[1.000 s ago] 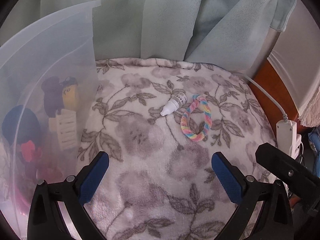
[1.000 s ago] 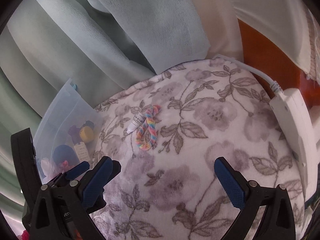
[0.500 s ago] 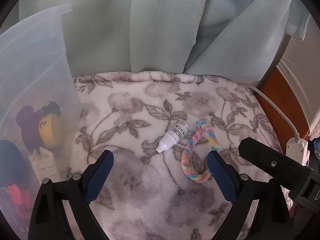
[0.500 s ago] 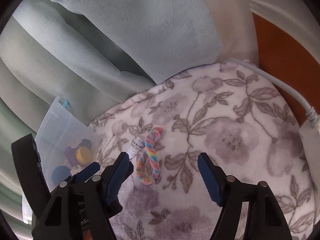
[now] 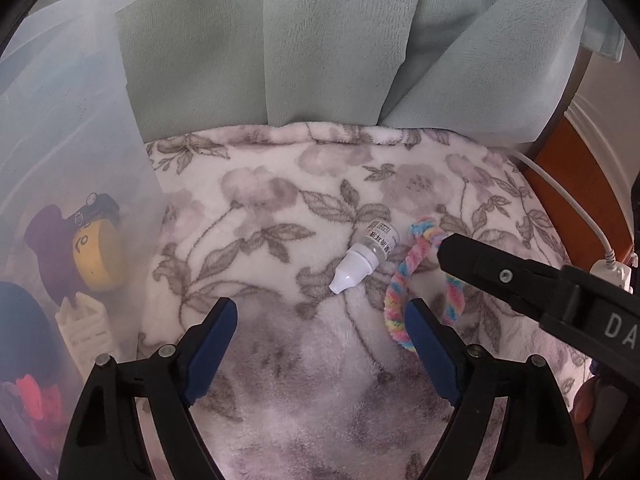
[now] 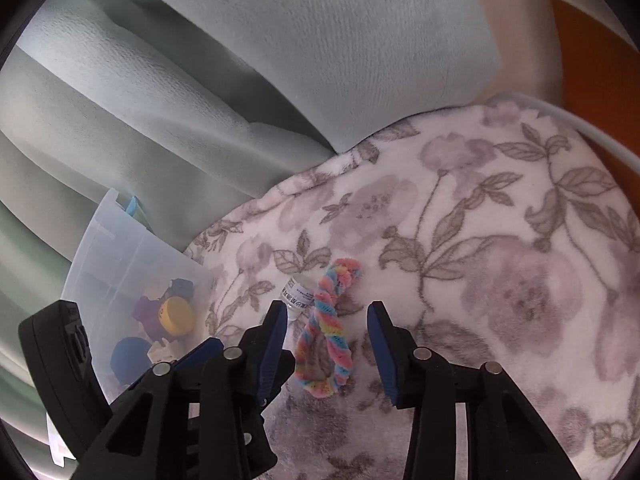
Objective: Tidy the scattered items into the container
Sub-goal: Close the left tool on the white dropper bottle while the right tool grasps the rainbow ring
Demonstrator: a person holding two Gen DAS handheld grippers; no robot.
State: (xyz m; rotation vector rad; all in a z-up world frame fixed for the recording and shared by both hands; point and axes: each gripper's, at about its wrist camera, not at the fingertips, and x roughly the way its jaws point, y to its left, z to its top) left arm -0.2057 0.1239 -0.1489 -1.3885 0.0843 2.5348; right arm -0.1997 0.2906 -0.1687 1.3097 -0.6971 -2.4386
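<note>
The floral blanket (image 5: 280, 392) fills more of both views than a second ago, and the green curtain (image 5: 248, 48) hangs behind its far edge. The clear container (image 5: 80, 168) stands to the left of the left tongs (image 5: 320, 334); since a second ago it has slid toward the frame edge in the left wrist view, with the yellow-faced figure (image 5: 96, 256) and other small toys showing through its wall.

The right tongs (image 6: 327, 332) have come forward and narrowed their gap compared with a second ago, though the blue pads remain apart. The rainbow twisted loop (image 6: 326, 328) now lies between those pads, touched by neither; earlier it lay well ahead of them. In the left wrist view the right tongs' black body has pushed in from the right and now covers part of the loop (image 5: 404, 284).

The left tongs stand open, holding nothing, closer to the things than before. The small white dropper bottle (image 5: 366, 258) lies ahead of them, just beside the loop, cap pointing back toward the left tongs. From the right wrist it (image 6: 296, 294) sits just ahead of the left pad.
</note>
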